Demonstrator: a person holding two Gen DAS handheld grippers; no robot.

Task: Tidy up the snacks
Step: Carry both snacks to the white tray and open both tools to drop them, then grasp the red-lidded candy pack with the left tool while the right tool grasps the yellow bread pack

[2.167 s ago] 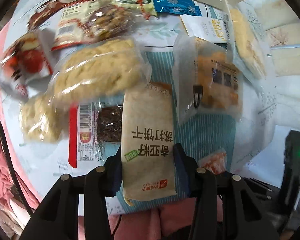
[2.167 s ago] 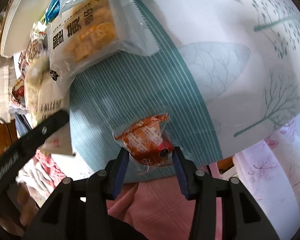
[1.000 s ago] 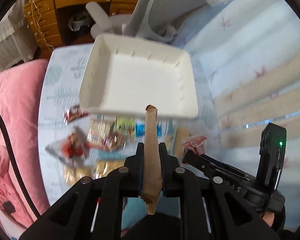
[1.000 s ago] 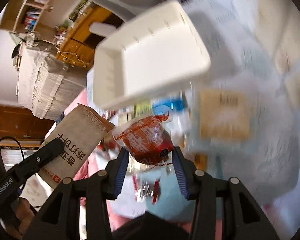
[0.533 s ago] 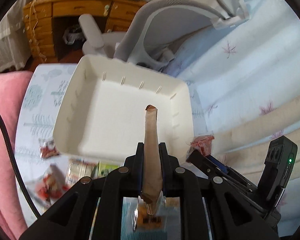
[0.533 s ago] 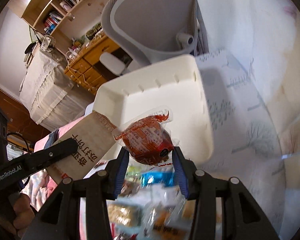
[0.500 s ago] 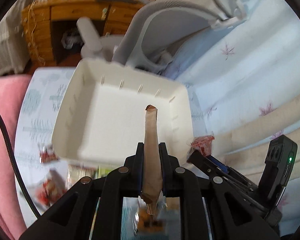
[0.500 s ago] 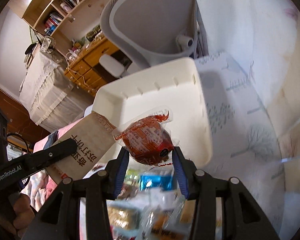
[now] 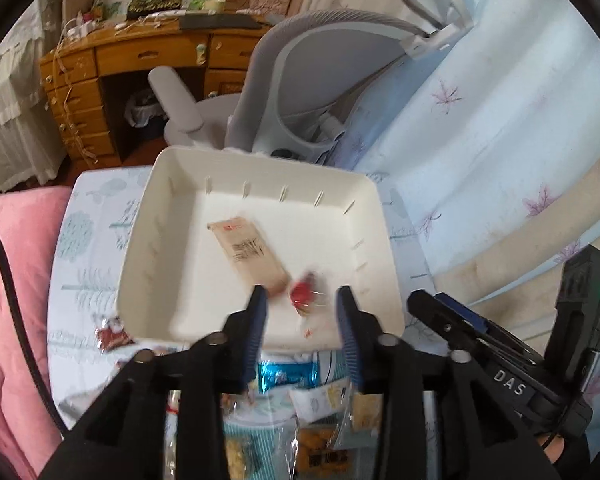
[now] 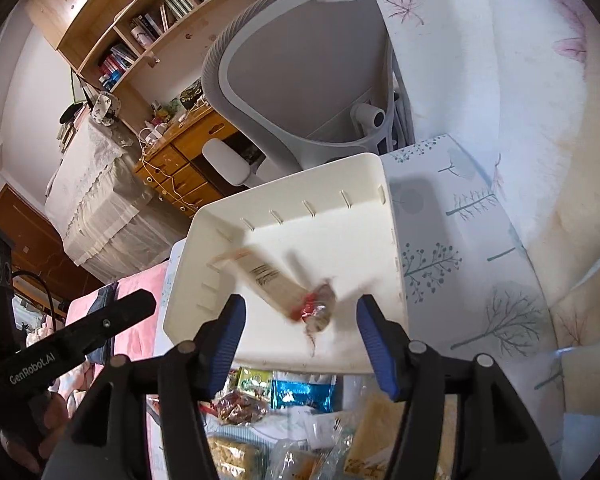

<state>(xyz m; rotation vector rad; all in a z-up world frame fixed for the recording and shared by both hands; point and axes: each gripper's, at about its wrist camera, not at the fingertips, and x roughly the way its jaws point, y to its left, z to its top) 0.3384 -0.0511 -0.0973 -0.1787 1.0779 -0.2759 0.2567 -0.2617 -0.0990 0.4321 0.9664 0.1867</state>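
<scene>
Both jaws wide apart, empty.

Grey chair (image 9: 300, 80), wooden desk (image 9: 112, 68)

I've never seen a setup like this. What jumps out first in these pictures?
A white tray fills the middle, with a tan packet and a red snack blurred inside it. Both black grippers, left and right, gape open at its near edge. More snacks crowd the table below.
</scene>
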